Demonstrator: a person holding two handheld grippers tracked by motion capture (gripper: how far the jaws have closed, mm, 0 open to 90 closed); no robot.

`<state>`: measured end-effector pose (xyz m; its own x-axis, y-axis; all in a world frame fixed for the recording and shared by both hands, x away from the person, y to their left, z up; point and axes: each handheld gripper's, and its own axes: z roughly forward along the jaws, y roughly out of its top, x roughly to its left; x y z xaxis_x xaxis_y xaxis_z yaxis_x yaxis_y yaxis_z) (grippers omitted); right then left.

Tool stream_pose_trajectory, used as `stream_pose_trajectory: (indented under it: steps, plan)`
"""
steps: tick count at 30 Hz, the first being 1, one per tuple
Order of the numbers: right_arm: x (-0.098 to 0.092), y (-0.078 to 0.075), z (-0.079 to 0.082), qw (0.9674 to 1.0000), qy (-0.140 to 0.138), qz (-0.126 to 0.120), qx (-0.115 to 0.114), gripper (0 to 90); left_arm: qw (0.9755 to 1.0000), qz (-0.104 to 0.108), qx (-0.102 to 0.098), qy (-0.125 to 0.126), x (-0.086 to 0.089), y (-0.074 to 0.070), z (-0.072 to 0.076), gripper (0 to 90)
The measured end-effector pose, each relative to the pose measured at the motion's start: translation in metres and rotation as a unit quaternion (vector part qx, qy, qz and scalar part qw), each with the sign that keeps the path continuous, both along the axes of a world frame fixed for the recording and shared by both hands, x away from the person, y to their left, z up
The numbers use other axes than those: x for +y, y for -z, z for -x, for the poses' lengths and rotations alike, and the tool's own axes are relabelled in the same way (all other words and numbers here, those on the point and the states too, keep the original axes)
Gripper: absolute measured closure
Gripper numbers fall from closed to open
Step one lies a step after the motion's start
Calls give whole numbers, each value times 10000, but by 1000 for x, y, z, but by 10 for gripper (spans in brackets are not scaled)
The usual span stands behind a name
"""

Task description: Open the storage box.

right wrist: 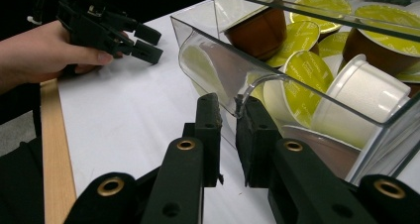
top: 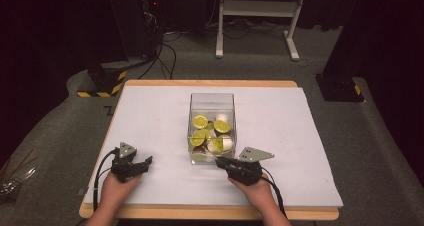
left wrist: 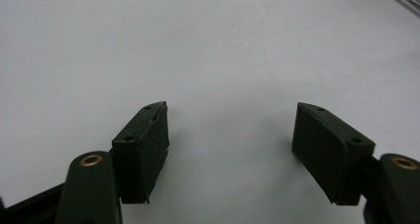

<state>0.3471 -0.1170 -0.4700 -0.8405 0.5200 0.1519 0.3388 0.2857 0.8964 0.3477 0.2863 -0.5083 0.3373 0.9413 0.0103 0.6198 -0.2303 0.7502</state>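
Jaws on the right gripper are pinched almost together, and from its own view the near corner of the clear plastic box sits right in that thin gap, so it looks clamped on the wall there. From the high view the same gripper is right up against the front of the box.

Left gripper is a different story. Its jaws stand well apart with nothing between them, just bare white table cover underneath. It sits on the cover near the front edge, well apart from the box, with the person's left hand behind it.

The box is around the middle of the table and it's holding a pile of coffee capsules. Most of them have lime-green lids, some lie tipped on their sides, and one white one is pressed against the near wall.
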Motion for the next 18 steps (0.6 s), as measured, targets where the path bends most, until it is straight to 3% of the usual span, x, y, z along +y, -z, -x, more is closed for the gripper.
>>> stream_pose_trajectory:
  steps: [18]
  plan:
    - [-1,2,21,9999,-151,-23,27,818,10000,2,-14,-10,0,0,0,303]
